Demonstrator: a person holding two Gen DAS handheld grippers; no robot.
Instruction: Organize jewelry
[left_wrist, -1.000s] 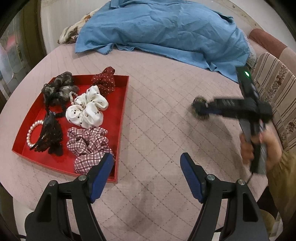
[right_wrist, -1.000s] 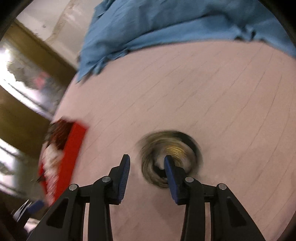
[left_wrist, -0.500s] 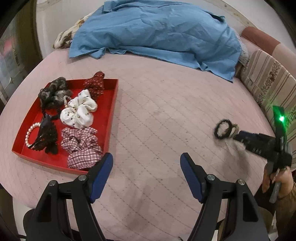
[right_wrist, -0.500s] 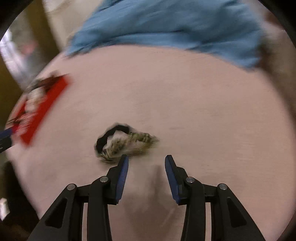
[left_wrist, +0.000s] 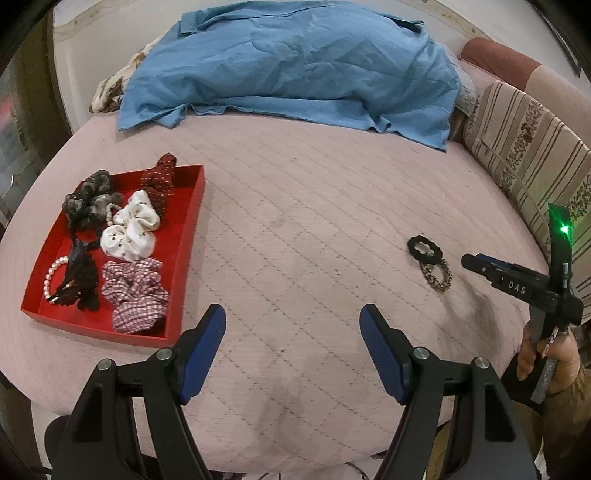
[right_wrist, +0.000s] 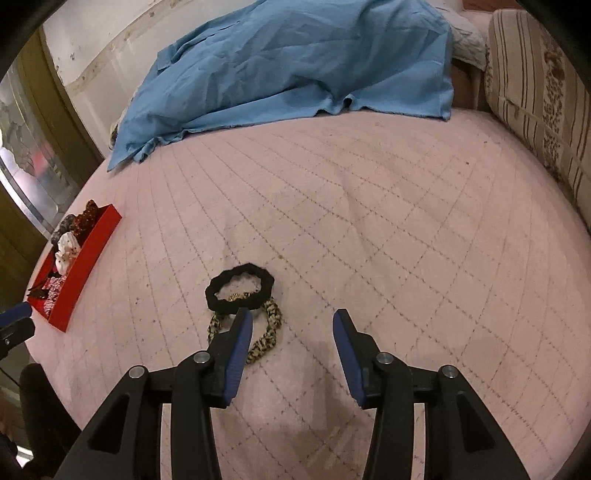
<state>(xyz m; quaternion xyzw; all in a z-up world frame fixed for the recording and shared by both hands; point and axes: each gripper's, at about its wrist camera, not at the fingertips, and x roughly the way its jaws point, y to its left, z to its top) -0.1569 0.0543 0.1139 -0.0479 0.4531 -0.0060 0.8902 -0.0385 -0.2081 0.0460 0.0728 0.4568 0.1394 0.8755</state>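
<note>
A red tray (left_wrist: 186, 236) at the left of the pink quilted bed holds several scrunchies, a pearl bracelet (left_wrist: 51, 275) and a black hair clip (left_wrist: 79, 277). It also shows in the right wrist view (right_wrist: 86, 258). A black hair tie (right_wrist: 240, 286) and a leopard-print hair tie (right_wrist: 267, 332) lie overlapped on the bed, also in the left wrist view (left_wrist: 424, 246). My right gripper (right_wrist: 293, 338) is open and empty just behind them, seen from the left wrist as well (left_wrist: 471, 263). My left gripper (left_wrist: 293, 343) is open and empty over the bed's near edge.
A blue garment (left_wrist: 295, 62) is heaped at the back of the bed. A striped floral cushion (left_wrist: 528, 158) lines the right side. The pink quilt (left_wrist: 306, 206) lies between the tray and the hair ties.
My right gripper let go of the hair ties, pulled back to the right and opened wider. The ties now lie flat on the bed. The left gripper has drawn back slightly.
</note>
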